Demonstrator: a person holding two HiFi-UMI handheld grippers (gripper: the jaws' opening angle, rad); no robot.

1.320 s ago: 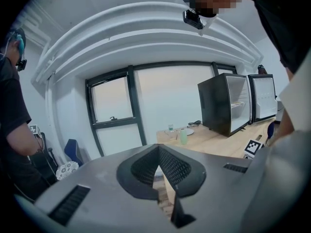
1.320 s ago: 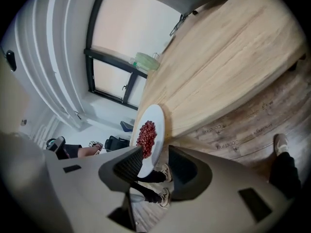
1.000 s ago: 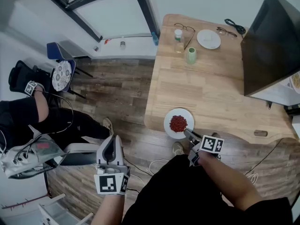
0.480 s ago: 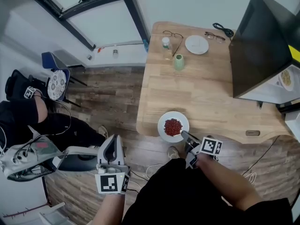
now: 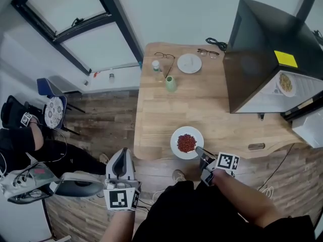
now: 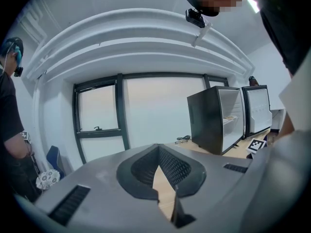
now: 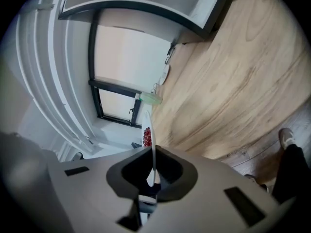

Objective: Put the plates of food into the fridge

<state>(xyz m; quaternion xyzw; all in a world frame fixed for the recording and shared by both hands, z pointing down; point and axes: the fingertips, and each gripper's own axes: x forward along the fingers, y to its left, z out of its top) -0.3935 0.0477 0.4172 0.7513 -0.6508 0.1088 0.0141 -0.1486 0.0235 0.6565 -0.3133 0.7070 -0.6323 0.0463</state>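
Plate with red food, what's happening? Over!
Right gripper shut on plate rim, at table edge. Left gripper shut, empty, off the table. Fridge open; nothing between it and plate.

From my feed, this looks like a test room set up as a home dining corner. A light wooden table [image 5: 202,110] stands on a wood-plank floor [image 5: 101,115]. A small black fridge [image 5: 257,49] sits on the tabletop, along with a plate of red food [image 5: 186,142], a bare white plate [image 5: 189,63], a green cup [image 5: 170,83] and pairs of glasses [image 5: 164,56]. The walls are white and the windows [image 5: 65,14] are tall with dark frames. What says lab to me is the tangle of cables [image 5: 20,178] on the floor, and a second person [image 5: 20,140] seated at the left of the head view, carrying a marker cube [image 5: 23,120] beside a patterned plate [image 5: 52,112]
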